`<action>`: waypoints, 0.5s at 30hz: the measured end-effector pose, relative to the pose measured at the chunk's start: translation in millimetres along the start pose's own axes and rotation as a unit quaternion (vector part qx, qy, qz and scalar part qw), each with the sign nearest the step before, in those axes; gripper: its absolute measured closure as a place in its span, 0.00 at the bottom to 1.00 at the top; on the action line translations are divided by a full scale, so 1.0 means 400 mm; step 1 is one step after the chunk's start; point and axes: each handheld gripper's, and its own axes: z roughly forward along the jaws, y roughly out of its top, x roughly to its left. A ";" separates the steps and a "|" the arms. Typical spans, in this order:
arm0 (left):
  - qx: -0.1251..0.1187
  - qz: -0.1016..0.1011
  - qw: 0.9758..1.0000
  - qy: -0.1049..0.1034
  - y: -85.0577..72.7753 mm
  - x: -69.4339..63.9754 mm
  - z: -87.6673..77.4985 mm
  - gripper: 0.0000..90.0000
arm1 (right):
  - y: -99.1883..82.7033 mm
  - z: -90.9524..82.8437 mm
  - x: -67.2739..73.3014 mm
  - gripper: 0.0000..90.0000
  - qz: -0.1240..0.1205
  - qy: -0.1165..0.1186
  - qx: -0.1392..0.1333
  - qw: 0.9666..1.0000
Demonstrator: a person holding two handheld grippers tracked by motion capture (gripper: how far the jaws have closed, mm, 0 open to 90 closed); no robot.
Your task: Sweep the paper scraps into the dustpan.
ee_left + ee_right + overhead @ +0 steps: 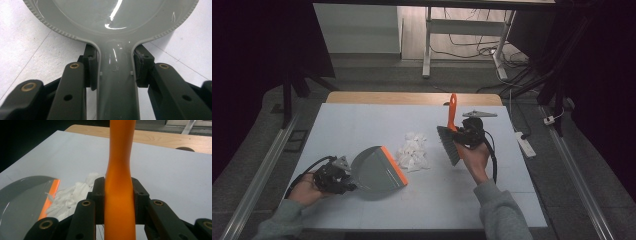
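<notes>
Left tool: it is sitting in the lower left of the high view, held in the person's left hand. Its jaws are squeezing tight on the handle of the dustpan.
Dustpan: it is grey with an orange front edge. It is lying on the desk, left of the middle of the high view. In the left gripper view its handle is running up between the two black jaws, and both pads are pressing on its sides.
Right tool: it is showing right of the middle in the high view, held in the person's right hand. Its jaws are clamping tight on the brush handle.
Brush: its orange handle is pointing up toward the top of the frame, and its grey bristles are hanging lower left of the tool. In the right gripper view the handle is standing up the middle between the jaws.
Paper scraps: a white pile is lying on the desk in the middle of the high view, between the dustpan's orange edge and the bristles. The pile is lying right at the orange edge.
Desk: it is pale grey, with a wood strip along the far side.
</notes>
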 end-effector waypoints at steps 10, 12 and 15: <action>-0.001 0.002 1.000 -0.002 0.001 0.000 0.001 0.69 | 0.036 0.059 0.017 0.77 -0.001 -0.007 0.010 1.000; -0.001 0.002 1.000 -0.002 0.000 0.000 0.001 0.69 | 0.038 0.068 0.020 0.77 0.001 -0.007 0.010 1.000; -0.001 0.002 1.000 -0.002 0.000 -0.001 0.001 0.69 | 0.038 0.088 0.023 0.77 0.004 -0.010 0.013 1.000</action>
